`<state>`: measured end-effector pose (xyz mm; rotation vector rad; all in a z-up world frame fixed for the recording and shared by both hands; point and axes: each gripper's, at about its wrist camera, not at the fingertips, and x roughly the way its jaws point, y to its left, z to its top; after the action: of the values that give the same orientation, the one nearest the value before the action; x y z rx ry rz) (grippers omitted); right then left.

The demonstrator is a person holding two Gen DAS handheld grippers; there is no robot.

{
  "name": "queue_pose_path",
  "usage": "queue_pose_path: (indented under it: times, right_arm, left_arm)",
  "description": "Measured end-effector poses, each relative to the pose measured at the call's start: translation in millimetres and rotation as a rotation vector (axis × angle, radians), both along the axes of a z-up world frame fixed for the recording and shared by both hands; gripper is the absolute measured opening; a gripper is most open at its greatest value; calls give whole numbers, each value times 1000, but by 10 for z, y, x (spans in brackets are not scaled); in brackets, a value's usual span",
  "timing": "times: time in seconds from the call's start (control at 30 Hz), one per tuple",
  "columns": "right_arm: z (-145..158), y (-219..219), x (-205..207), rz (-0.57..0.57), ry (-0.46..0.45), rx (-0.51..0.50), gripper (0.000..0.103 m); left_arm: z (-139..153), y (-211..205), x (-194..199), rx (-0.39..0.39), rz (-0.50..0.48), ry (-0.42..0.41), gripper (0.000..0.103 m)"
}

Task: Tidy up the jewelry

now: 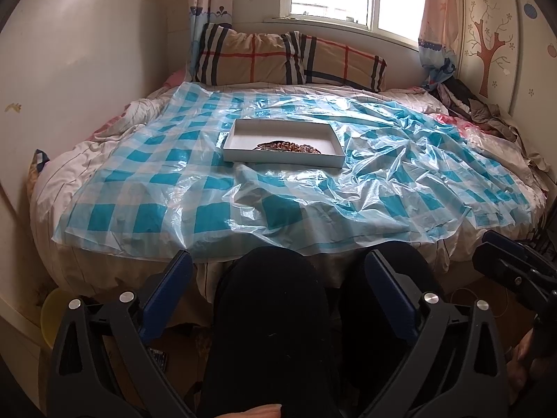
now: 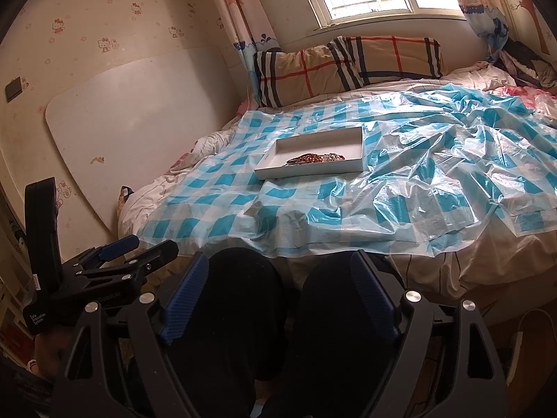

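A shallow white box (image 1: 240,129) (image 2: 278,170) lies on the bed on a blue-and-white checked plastic sheet (image 1: 167,188) (image 2: 216,195). Beaded jewelry (image 1: 289,147) (image 2: 316,157), brown and pale beads, lies bunched along the box's near side. My left gripper (image 1: 278,278) is open and empty, held low over the person's dark-clad knees, well short of the box. It also shows in the right wrist view (image 2: 146,249). My right gripper (image 2: 280,280) is open and empty, also over the knees, off the bed's near edge. It also shows in the left wrist view (image 1: 501,254).
Plaid pillows (image 1: 289,57) (image 2: 348,62) lie at the head of the bed under a window. A white board (image 2: 139,129) leans on the left wall. Clothes (image 1: 480,108) are piled at the bed's far right. A yellow bowl (image 1: 48,317) sits on the floor at left.
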<state>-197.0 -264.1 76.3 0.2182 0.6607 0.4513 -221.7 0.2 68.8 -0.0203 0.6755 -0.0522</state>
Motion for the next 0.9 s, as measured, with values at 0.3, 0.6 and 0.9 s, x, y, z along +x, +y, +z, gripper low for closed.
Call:
queue_pose_path:
  times: [0.3, 0.6, 0.9]
  right_arm:
    - [3, 0, 3, 0, 1, 0, 83]
    - [-1, -7, 2, 0, 2, -1, 85]
    - [2, -1, 6, 1, 2, -1, 85]
  left_arm:
    - [0, -1, 1, 1, 1, 1, 95]
    - [-6, 7, 1, 1, 1, 1, 95]
    - [-2, 3, 3, 1, 0, 1, 95]
